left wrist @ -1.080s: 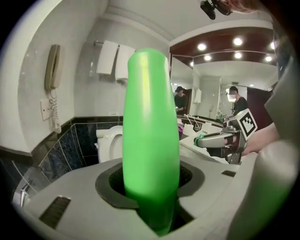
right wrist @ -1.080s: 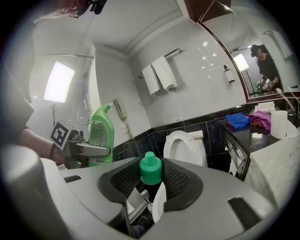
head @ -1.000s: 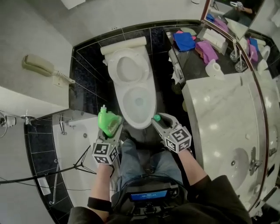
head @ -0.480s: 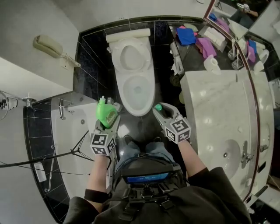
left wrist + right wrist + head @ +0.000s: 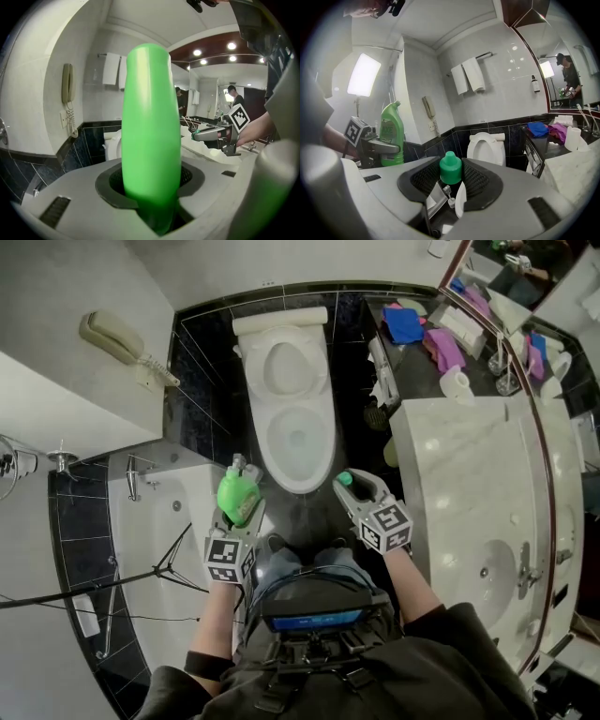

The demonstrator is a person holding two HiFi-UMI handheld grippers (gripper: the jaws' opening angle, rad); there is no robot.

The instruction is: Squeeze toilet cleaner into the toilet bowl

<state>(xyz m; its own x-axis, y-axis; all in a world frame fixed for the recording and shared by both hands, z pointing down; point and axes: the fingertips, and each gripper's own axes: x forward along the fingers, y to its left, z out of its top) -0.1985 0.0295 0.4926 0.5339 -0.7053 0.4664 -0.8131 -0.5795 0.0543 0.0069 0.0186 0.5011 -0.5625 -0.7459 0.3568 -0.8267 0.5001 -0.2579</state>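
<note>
- Gripping the green toilet cleaner bottle (image 5: 237,495) upright in the left tongs (image 5: 240,517), pads pressed on its sides.
- Pinching the bottle's small green cap (image 5: 344,479) in the tips of the right tongs (image 5: 349,486), closed on it and on nothing else.
- Standing short of the toilet bowl (image 5: 271,442), which is lid-up and open, with the bottle near the left of its front rim, over the dark floor tiles (image 5: 323,514).
- Flanked by the bathtub (image 5: 164,521) on one side and the marble bench (image 5: 469,484) on the other.
- Judged to be at the approach: cap off, bottle not yet tipped, no cleaner visible in the bowl.
- Could dribble cleaner onto the floor tiles or the seat if tipped before the nozzle is over the water.
- Could squirt the bottle out of the pads if squeezed hard; smooth, rounded plastic, probably slippery.
- Could drop the cap into the bowl if the right tongs drift over it or ease apart; only the tips have it.
- Could splash back if squeezed from too high above the bowl.
</note>
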